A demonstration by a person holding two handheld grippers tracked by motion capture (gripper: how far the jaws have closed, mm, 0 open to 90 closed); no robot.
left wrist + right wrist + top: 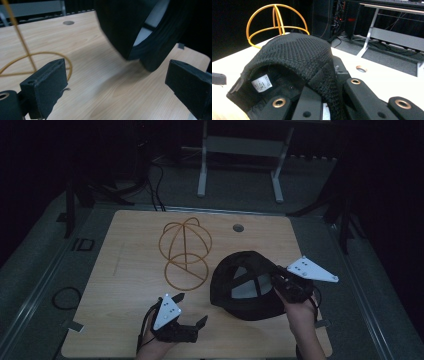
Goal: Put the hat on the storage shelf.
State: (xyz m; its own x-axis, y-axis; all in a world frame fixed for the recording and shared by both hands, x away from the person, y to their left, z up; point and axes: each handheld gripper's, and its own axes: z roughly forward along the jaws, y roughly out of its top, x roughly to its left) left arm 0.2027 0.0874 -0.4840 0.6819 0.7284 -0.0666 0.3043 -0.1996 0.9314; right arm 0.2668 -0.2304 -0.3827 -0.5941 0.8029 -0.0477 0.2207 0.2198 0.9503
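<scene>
High view, going left to right: the left gripper point(191, 309) sits low near the front edge of the wooden table point(130, 270), jaws spread wide with nothing between them, just bare tabletop underneath. Up and a bit right of it is the yellow wire cap stand point(185, 252), a dome of thin hoops on a ring base, standing on its own and well apart from both grippers. Right of that is the black baseball cap point(245, 287), tipped so its underside and the pale lining panels face up, lying near the front right part of the table. The right gripper point(281, 285) is clamped on the cap's rear edge, jaws closed down on the fabric.

Left gripper view backs this up: both black pads point(46, 86) stand far apart, and the cap point(130, 27) hangs ahead of them, not touching either.

Right gripper view: the knit band of the cap point(294, 65) runs straight down into the jaws, white label visible inside, wire stand point(275, 22) behind it.
</scene>
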